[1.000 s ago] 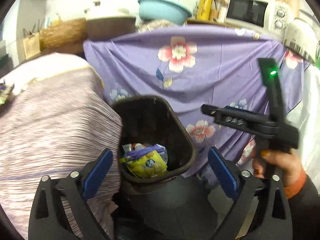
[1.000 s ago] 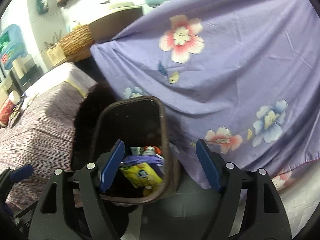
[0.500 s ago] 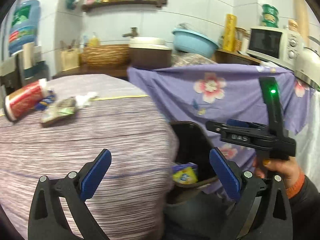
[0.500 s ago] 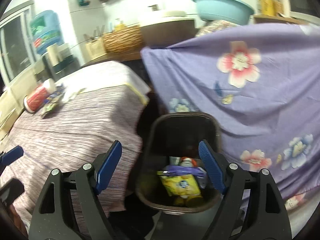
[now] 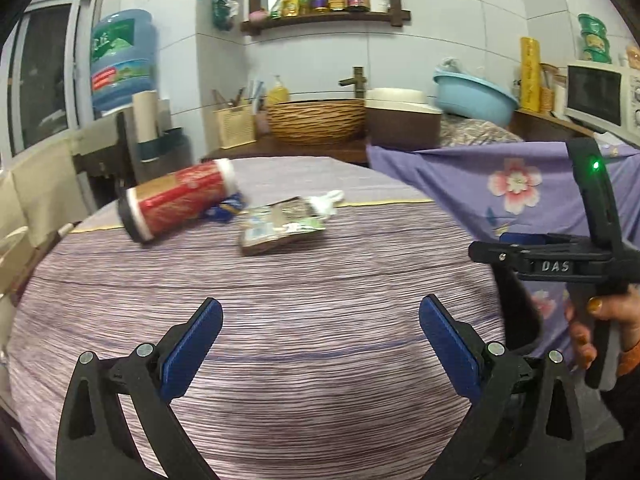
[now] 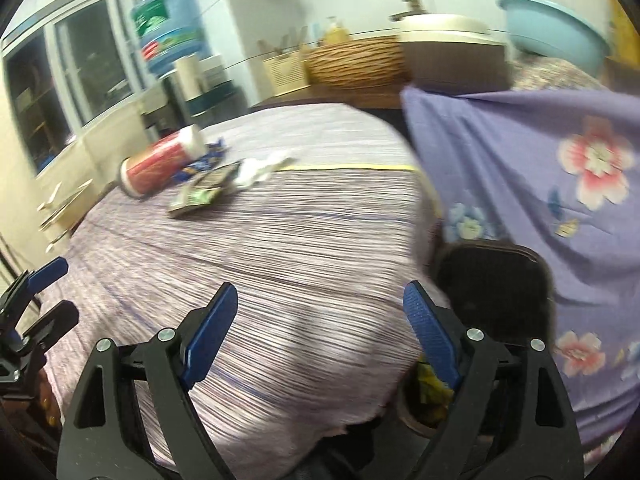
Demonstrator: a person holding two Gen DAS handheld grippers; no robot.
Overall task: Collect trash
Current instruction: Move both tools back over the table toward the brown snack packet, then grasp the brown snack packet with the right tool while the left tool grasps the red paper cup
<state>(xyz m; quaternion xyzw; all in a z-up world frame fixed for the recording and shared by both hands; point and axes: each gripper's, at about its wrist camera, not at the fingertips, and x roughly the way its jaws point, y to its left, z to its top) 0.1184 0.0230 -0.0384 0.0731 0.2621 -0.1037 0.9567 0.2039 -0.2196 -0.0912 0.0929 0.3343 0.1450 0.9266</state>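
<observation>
Both views swung from bin [image 6: 494,280] to table [image 5: 280,320].

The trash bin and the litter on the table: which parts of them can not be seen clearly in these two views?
- Trash bin, right wrist view: its contents mostly hidden behind the right gripper, whose empty jaws are opening.
- Trash bin, left wrist view: nearly all hidden by the table edge.
- Red canister, flat packet: print too small, blurred.

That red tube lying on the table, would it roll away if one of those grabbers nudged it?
Probably: the red canister is round and lies on its side. The striped tablecloth may slow it. It looks like light cardboard, so likely easy to lift.
</observation>
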